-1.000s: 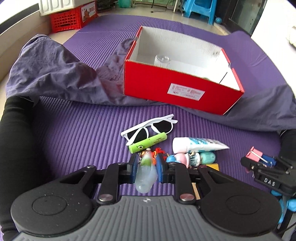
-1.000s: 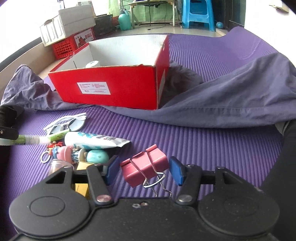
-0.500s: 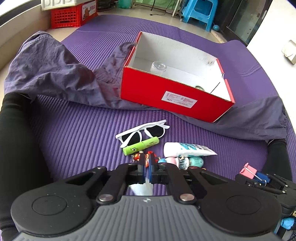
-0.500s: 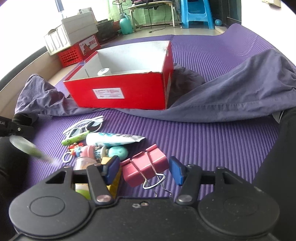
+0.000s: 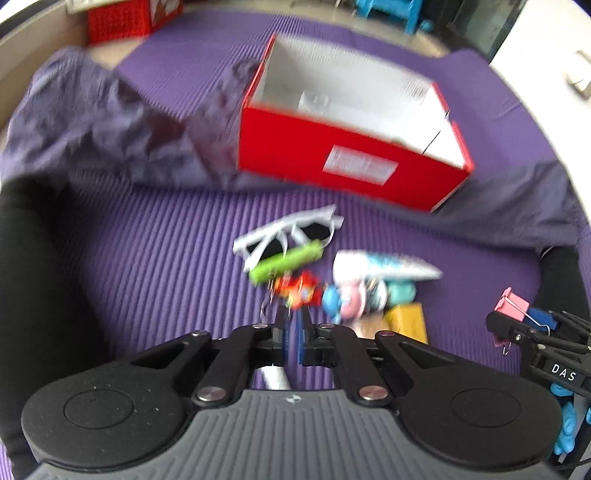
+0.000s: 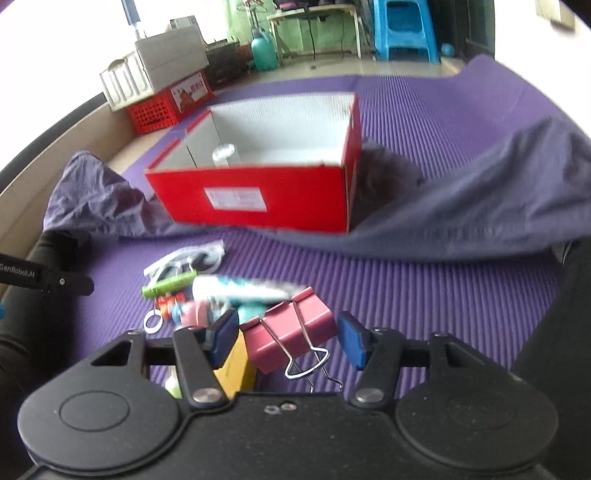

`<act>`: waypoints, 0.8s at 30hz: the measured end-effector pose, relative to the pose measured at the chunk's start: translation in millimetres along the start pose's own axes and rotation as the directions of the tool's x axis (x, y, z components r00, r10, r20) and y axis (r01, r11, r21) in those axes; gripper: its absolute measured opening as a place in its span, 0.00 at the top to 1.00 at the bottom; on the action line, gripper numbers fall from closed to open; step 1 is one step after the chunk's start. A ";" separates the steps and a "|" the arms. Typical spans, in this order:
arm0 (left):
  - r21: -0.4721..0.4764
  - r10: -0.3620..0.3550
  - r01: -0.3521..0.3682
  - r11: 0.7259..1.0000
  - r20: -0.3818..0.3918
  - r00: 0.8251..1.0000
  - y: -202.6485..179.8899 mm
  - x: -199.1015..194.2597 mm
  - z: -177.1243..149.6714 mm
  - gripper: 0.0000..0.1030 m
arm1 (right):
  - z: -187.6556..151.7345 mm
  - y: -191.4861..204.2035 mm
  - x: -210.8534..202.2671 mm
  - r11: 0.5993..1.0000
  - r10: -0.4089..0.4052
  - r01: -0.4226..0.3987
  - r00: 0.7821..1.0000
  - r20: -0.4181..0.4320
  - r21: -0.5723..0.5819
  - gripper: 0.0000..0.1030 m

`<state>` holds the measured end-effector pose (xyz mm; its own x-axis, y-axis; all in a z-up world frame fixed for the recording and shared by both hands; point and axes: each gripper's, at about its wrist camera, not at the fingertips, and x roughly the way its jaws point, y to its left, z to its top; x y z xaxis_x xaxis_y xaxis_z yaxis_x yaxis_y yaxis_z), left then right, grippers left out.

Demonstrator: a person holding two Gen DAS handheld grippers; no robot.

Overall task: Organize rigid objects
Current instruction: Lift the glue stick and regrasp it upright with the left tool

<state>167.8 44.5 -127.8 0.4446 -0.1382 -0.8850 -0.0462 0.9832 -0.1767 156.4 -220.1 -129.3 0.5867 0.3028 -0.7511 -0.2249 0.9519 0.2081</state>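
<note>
My left gripper (image 5: 292,332) is shut on a thin whitish translucent item (image 5: 275,376) that pokes out under its fingers, just short of the pile on the purple mat. The pile holds white sunglasses (image 5: 288,236), a green tube (image 5: 286,260), a toothpaste tube (image 5: 380,264), a red keychain toy (image 5: 299,288) and a yellow block (image 5: 406,321). My right gripper (image 6: 286,336) is shut on a pink binder clip (image 6: 291,332), held above the mat right of the pile. Beyond stands the open red box (image 6: 258,192) with a clear jar (image 6: 223,155) inside.
A grey-purple cloth (image 6: 480,206) lies bunched around the box on both sides. Dark sleeves frame the left and right edges of the views. A red crate (image 6: 159,110) and a blue stool (image 6: 402,29) stand on the floor beyond the mat.
The left jaws closed on the translucent item, which now sits lower between them, and that view has pulled back from the pile. The right gripper rose a little with the clip.
</note>
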 end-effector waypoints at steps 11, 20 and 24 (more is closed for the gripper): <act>-0.107 0.035 -0.055 0.993 -0.185 0.982 4.6 46.2 -24.6 0.21 | -20.7 -12.1 5.7 0.998 0.028 -0.029 0.999 0.020 0.051 0.44; -0.087 0.151 -0.177 0.980 -0.247 0.957 -0.1 84.0 -31.8 0.21 | -22.1 -12.7 6.6 0.998 0.037 -0.039 0.999 0.028 0.054 0.44; -0.050 0.200 -0.218 0.975 -0.236 0.951 -7.2 89.0 -36.1 0.29 | -22.5 -13.2 6.8 0.998 0.038 -0.039 0.999 0.026 0.058 0.44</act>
<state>175.5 20.8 -220.8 0.2029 0.0372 -0.9785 -0.1866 0.9824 -0.0014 145.8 -231.6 -151.2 0.5981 0.3395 -0.7260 -0.2019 0.9405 0.2735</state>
